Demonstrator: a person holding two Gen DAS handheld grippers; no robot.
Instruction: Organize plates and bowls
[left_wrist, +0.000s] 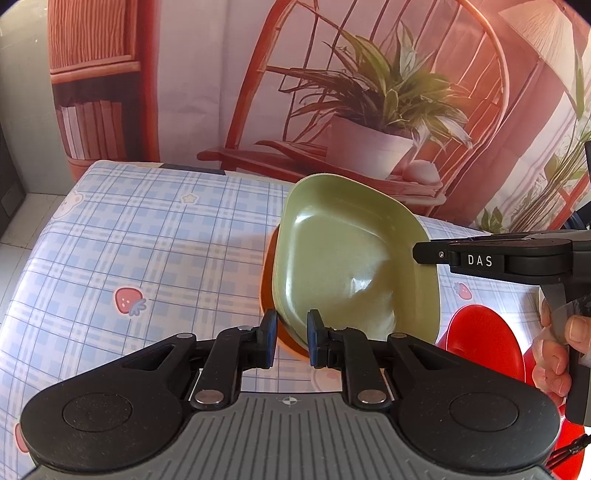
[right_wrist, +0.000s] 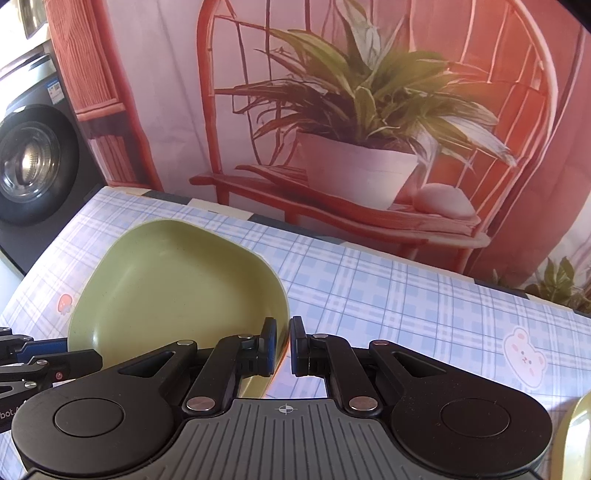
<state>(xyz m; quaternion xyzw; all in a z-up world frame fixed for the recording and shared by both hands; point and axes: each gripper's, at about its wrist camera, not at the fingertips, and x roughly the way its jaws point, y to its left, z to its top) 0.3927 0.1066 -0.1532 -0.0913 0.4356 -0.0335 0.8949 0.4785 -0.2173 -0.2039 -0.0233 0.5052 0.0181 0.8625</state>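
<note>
Both grippers grip the same green plate (left_wrist: 354, 258), a squarish dish with rounded corners. The left gripper (left_wrist: 291, 339) has its jaws drawn narrow on the plate's near rim, one pad under and one pad inside the lip. The right gripper (right_wrist: 282, 345) pinches the rim on the plate's other side, jaws likewise narrow, with the thin edge passing between them. In the left wrist view the right gripper reaches in from the side, its tip at the plate's rim, with a hand (left_wrist: 557, 354) on its handle.

The plate hangs tilted over an orange dish (left_wrist: 267, 280), of which only a crescent shows beneath its edge; whether the two touch cannot be told. They lie toward the middle of the surface (left_wrist: 147, 240), covered with a blue checked cloth, short of its far edge by the printed backdrop (right_wrist: 369, 110). A red bowl (left_wrist: 484, 343) stands near the surface's front edge, just beside the plate, and a second green piece (right_wrist: 576, 435) peeps in at the right wrist view's corner.

The coming move appears to turn on the plate lying squarely above the orange dish: the far corner sits higher than the gripped rims, so levelling it should come before either grip lets go, or the plate may slide off sideways.
</note>
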